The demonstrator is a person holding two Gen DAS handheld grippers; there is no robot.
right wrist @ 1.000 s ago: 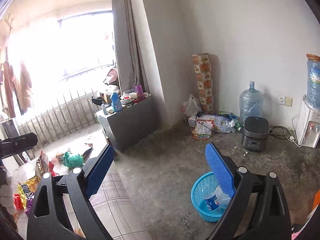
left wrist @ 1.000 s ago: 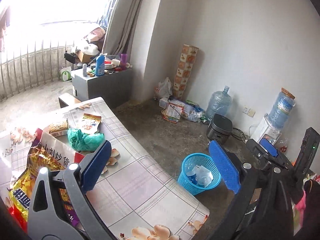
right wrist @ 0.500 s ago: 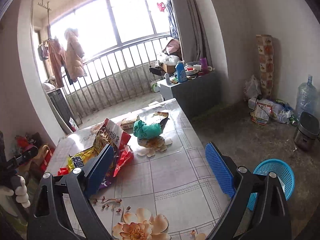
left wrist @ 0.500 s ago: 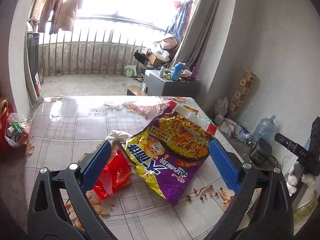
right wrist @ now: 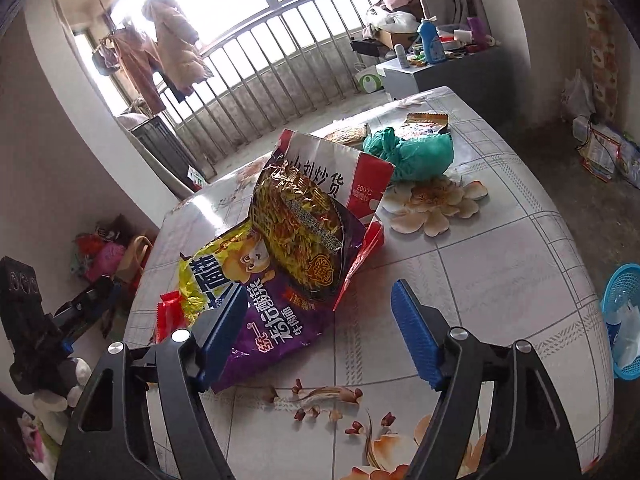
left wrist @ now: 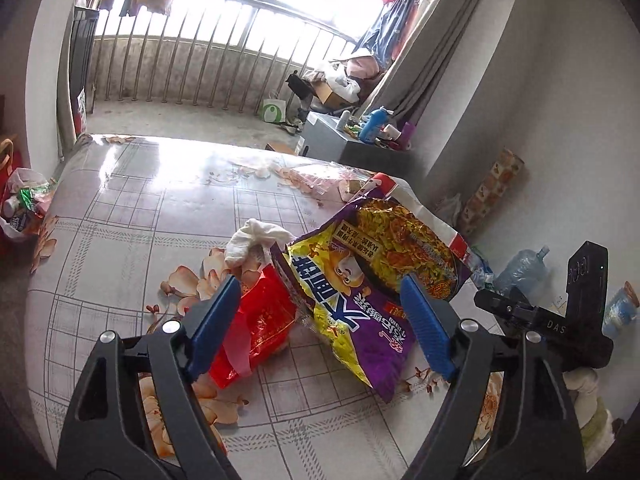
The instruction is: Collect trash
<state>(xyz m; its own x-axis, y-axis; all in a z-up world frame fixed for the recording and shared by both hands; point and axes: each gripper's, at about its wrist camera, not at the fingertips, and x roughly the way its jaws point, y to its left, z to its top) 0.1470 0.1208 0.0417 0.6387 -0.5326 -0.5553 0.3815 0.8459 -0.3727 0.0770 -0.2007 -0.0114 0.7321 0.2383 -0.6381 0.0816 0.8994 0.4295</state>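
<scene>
A: Trash lies in a heap on the table: a purple and yellow noodle bag, a red plastic bag just left of it, a crumpled white tissue behind the red one, and a red and white paper bag standing behind the noodle bag.

B: How are the hands set?

A: Both grippers tilt downward at the heap from opposite sides. The left gripper straddles the red plastic bag and the near half of the noodle bag; its jaws are closing, with both bags between them, but the pads do not press yet, so it grasps nothing.

B: And the other?

A: The right gripper has its left pad over the purple corner of the noodle bag, the right pad over bare tablecloth. Those jaws are closing too, nothing clamped.

B: Anything further off?

A: A green plastic bag sits beyond the paper bag, and a blue basket stands on the floor past the table's right edge.
</scene>
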